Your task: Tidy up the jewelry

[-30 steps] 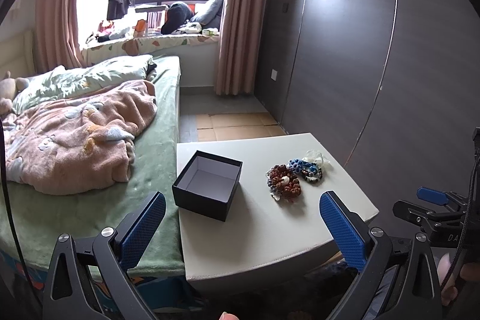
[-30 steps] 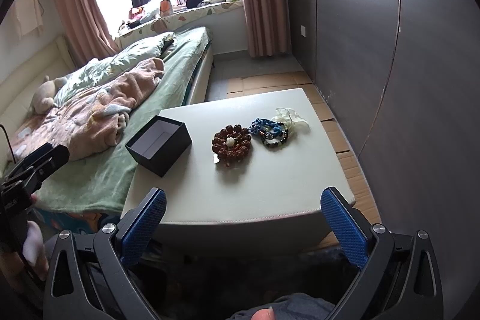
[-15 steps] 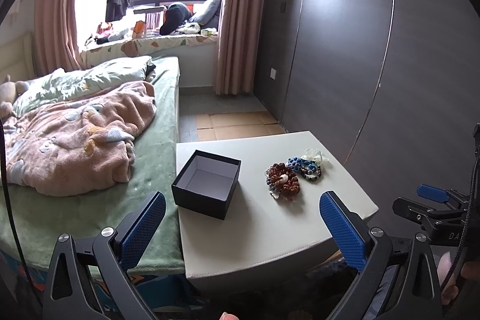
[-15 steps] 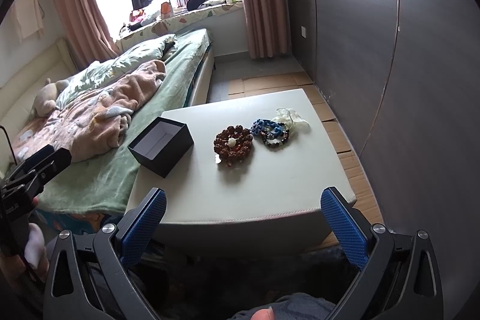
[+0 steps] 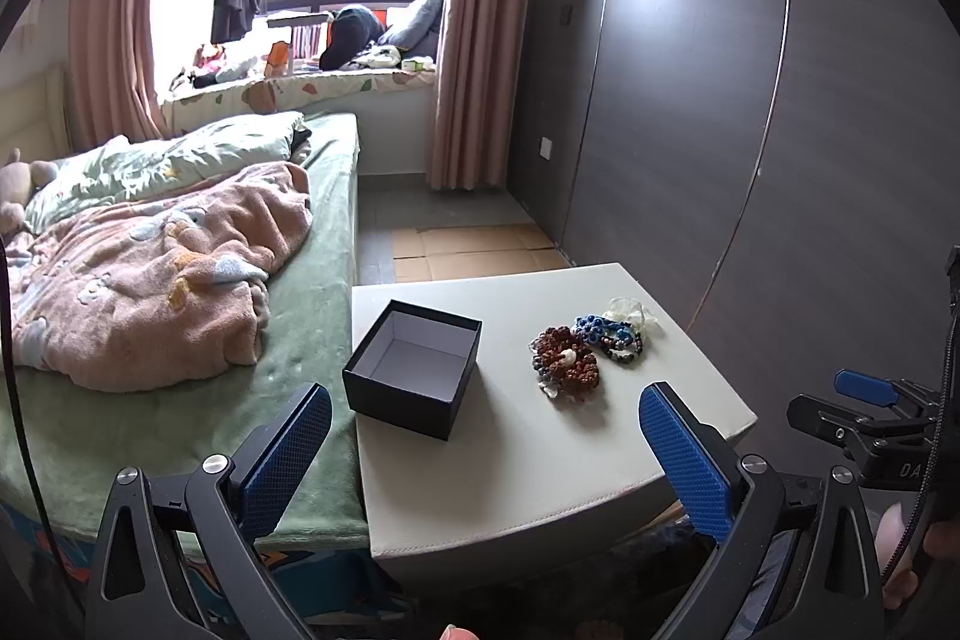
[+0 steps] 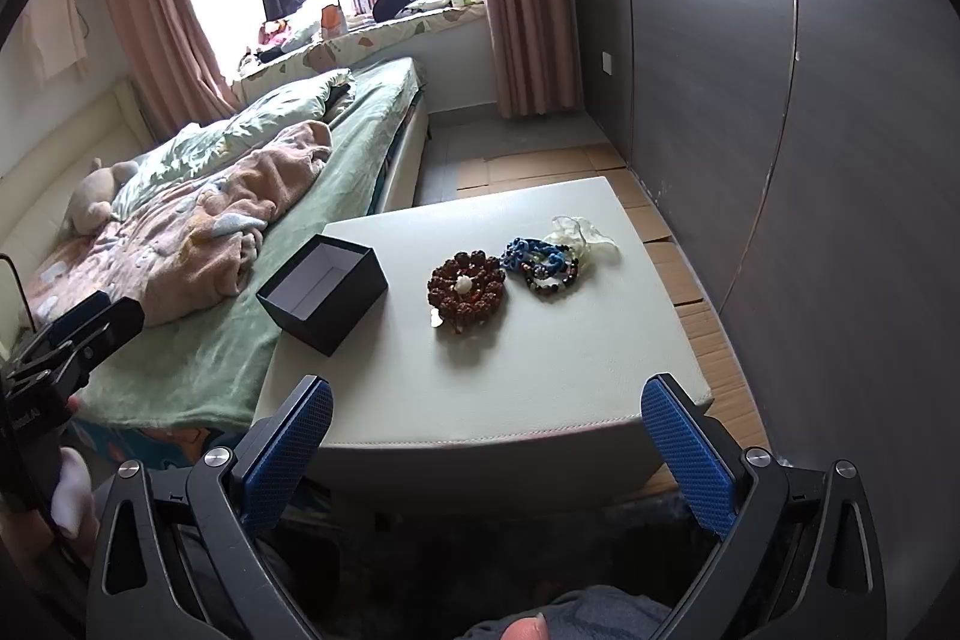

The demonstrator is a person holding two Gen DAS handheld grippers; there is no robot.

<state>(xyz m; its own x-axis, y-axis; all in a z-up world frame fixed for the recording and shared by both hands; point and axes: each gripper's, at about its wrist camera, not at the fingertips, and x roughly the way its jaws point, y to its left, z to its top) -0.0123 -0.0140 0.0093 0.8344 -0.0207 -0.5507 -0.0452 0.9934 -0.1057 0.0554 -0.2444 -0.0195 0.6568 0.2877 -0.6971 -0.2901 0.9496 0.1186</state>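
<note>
While both the left gripper point(image 5: 485, 454) and right gripper point(image 6: 487, 445) stand spread wide, the brown bead bracelet point(image 6: 466, 287) hides something small and white beside the black square box point(image 6: 323, 291) on the pale desk point(image 6: 540, 376).

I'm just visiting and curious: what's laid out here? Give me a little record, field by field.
surface: pale padded table beside a bed
box: black box, lid off, nothing visible inside
jewelry: brown bead bracelet; blue bead bracelet touching a dark bead bracelet; pale translucent piece behind them
left gripper: open, holding nothing
right gripper: open, holding nothing
progress: no jewelry in the box yet
</note>
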